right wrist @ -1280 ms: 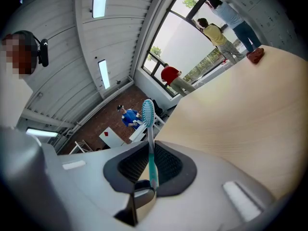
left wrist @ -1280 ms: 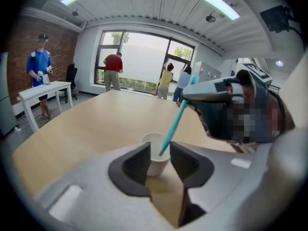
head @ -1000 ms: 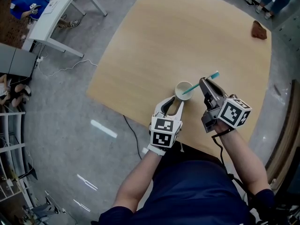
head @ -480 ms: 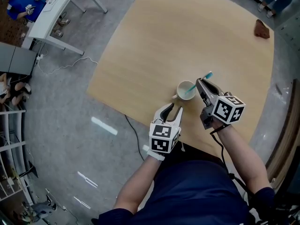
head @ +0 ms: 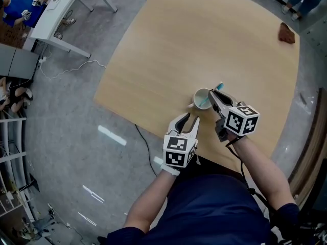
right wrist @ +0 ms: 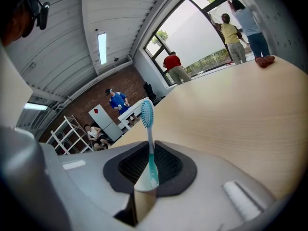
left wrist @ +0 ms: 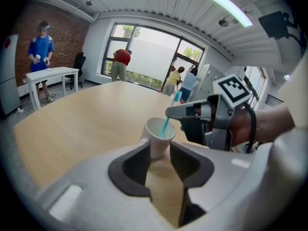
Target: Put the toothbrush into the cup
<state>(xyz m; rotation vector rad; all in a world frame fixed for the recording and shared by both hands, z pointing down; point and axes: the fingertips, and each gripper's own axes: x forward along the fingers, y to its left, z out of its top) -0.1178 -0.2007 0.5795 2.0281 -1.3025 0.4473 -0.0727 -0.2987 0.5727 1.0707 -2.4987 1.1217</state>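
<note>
A white paper cup [head: 201, 99] stands upright on the light wooden table [head: 204, 34] near its front edge. My right gripper [head: 214, 95] is shut on a teal toothbrush [head: 216, 90], right beside the cup. The brush leans steeply; in the left gripper view its lower end [left wrist: 166, 126] dips into the cup [left wrist: 155, 137]. In the right gripper view the brush [right wrist: 149, 143] rises from between the jaws, bristles up. My left gripper [head: 188, 120] is open just short of the cup, nothing between its pads [left wrist: 139, 165].
A small brown object [head: 286, 33] lies at the table's far right corner. A white desk [head: 66, 6] and a cable [head: 76, 71] are on the grey floor at left. Several people stand by the windows and the desk.
My right gripper has sunk and come closer to the cup, and the toothbrush stands steeper with its lower end in the cup. The left gripper now sits a little back from the cup.
</note>
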